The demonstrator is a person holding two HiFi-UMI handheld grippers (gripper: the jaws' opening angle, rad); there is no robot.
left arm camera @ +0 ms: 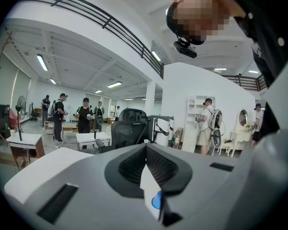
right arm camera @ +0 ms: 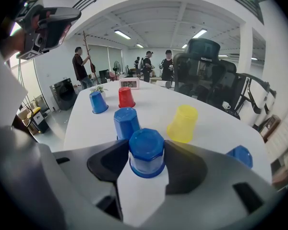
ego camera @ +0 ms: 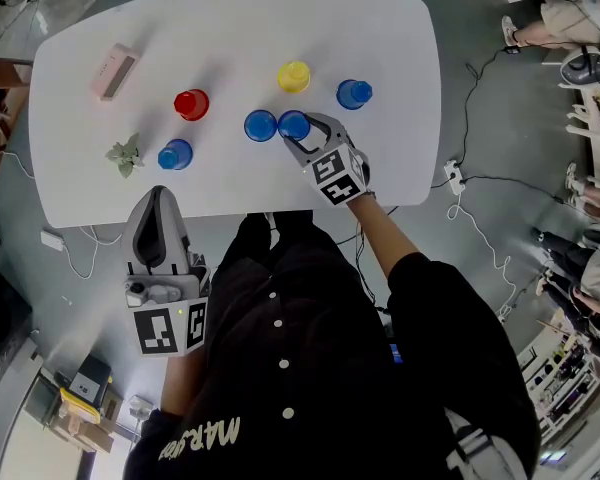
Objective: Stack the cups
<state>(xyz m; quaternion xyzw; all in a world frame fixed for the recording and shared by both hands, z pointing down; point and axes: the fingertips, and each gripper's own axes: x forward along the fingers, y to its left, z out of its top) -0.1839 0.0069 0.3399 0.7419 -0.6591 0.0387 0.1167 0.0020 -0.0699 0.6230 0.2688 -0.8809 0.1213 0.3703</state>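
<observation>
Your right gripper (ego camera: 299, 129) is closed on an upturned blue plastic cup (right arm camera: 146, 151). Its jaws stand fairly wide, with one pad against each side of the cup wall. The held cup is near the middle of the white rounded table (ego camera: 230, 28), towards your edge. Whether its rim rests on the surface or is just clear of it cannot be told.

Just beside it, on your left, stands a second upturned blue cup (ego camera: 260, 125). The head view does not settle whether the two touch.

A yellow translucent plastic cup (ego camera: 293, 76) stands beyond the held one. A third blue cup (ego camera: 354, 93) is off to the right. A red plastic cup (ego camera: 191, 104) and a fourth blue cup (ego camera: 175, 154) stand apart on the left half. All six cups are upside down, and each stands singly.

Your left gripper (ego camera: 160, 194) is off the table, short of the near edge and close to your body. Its jaws are drawn together with nothing between them.

A pink rectangular box (ego camera: 115, 71) lies at the far left of the table. A small green leafy sprig (ego camera: 126, 154) lies near the fourth blue cup.
</observation>
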